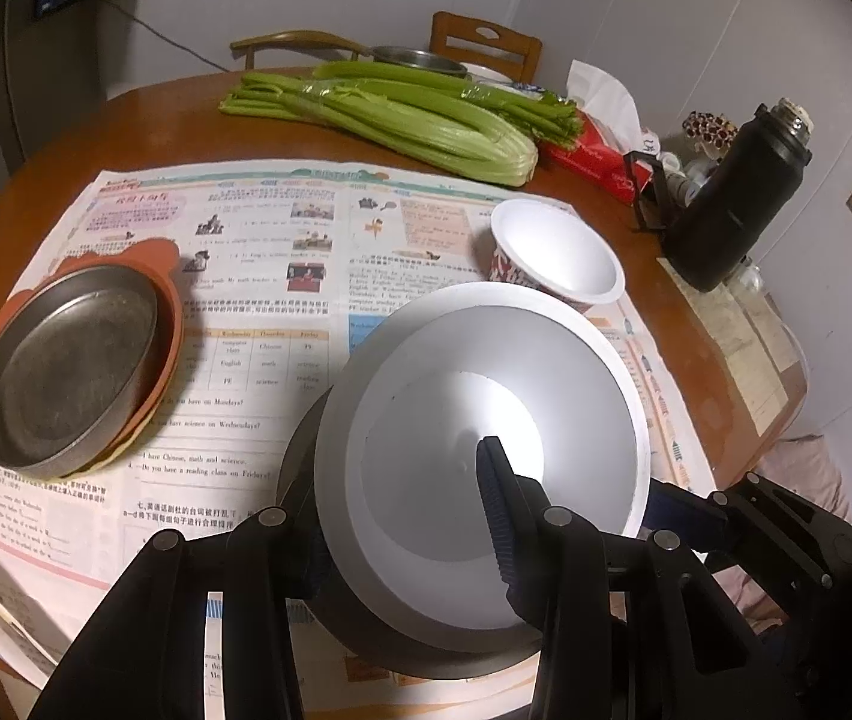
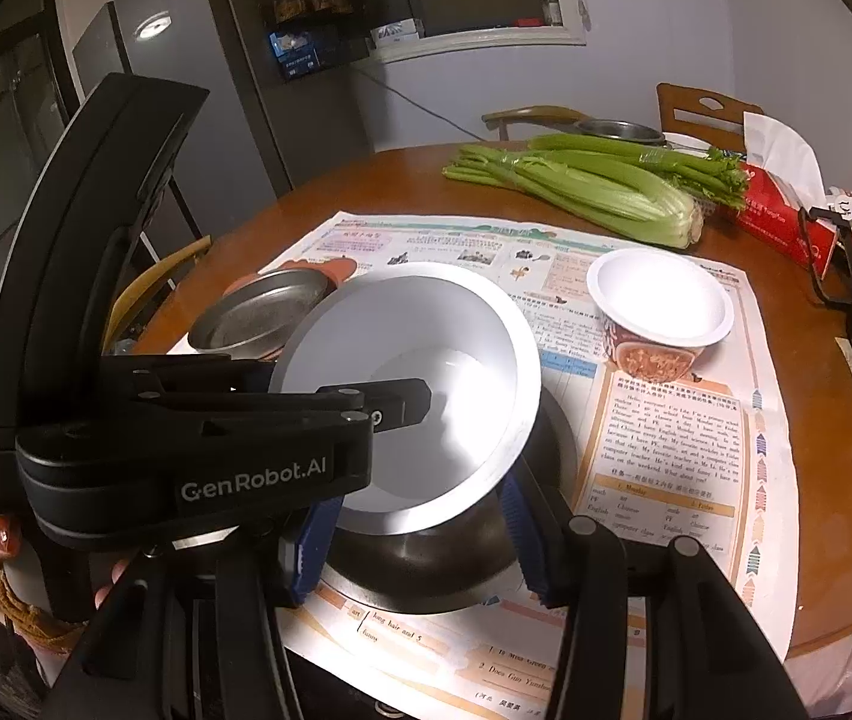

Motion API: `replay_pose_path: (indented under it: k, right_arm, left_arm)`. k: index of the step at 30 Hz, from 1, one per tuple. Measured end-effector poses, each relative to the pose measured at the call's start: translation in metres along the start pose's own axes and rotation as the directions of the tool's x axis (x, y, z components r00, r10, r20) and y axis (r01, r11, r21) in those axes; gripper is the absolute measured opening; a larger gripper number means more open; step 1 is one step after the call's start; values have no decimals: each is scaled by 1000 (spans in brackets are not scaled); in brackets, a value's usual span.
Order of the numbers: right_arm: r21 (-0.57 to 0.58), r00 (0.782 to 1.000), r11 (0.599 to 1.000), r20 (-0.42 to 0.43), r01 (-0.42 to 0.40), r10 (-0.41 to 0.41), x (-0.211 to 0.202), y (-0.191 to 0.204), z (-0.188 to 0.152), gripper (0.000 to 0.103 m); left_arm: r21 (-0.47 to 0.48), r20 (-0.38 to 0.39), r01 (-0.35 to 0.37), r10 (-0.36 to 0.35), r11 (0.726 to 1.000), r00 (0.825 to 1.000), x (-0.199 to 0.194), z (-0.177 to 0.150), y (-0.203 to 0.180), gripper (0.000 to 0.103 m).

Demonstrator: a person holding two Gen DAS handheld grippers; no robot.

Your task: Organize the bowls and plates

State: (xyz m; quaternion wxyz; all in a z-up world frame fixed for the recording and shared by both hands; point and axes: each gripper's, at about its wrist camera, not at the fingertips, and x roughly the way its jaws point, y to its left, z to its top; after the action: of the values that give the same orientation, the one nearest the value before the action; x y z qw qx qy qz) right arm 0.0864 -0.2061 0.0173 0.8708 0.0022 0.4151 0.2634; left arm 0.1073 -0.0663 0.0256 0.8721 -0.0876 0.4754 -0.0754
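Observation:
My left gripper (image 1: 408, 516) is shut on the rim of a large white bowl (image 1: 486, 438), one finger inside and one outside. The bowl tilts inside a dark metal bowl (image 2: 444, 564) on the newspaper. In the right wrist view the white bowl (image 2: 426, 372) sits ahead with the left gripper (image 2: 420, 402) clamped on it. My right gripper (image 2: 420, 534) is open, its blue fingers on either side of the metal bowl. A metal plate (image 1: 66, 366) lies on an orange plate (image 1: 171, 324) at the left. An empty white instant-noodle cup (image 1: 558, 252) stands behind.
A newspaper (image 1: 258, 240) covers the round wooden table (image 1: 144, 126). Celery (image 1: 402, 114), a red tissue box (image 1: 594, 162) and a black thermos (image 1: 732, 192) lie at the back and right. Wooden chairs (image 1: 486, 42) stand behind the table.

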Motion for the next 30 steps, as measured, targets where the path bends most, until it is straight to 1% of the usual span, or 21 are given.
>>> replay_pose_path:
  k: [10,30]
  right_arm:
    - [-13,998,1000,-56,-11,10,18,1,-8,52]
    - [-5,996,1000,-82,-24,24,24,-2,-12,52]
  left_arm:
    - [-14,-33,-24,24,1000,999,13,-11,8,43]
    - [35,-16,-91,91,995,996,17,-15,0,43]
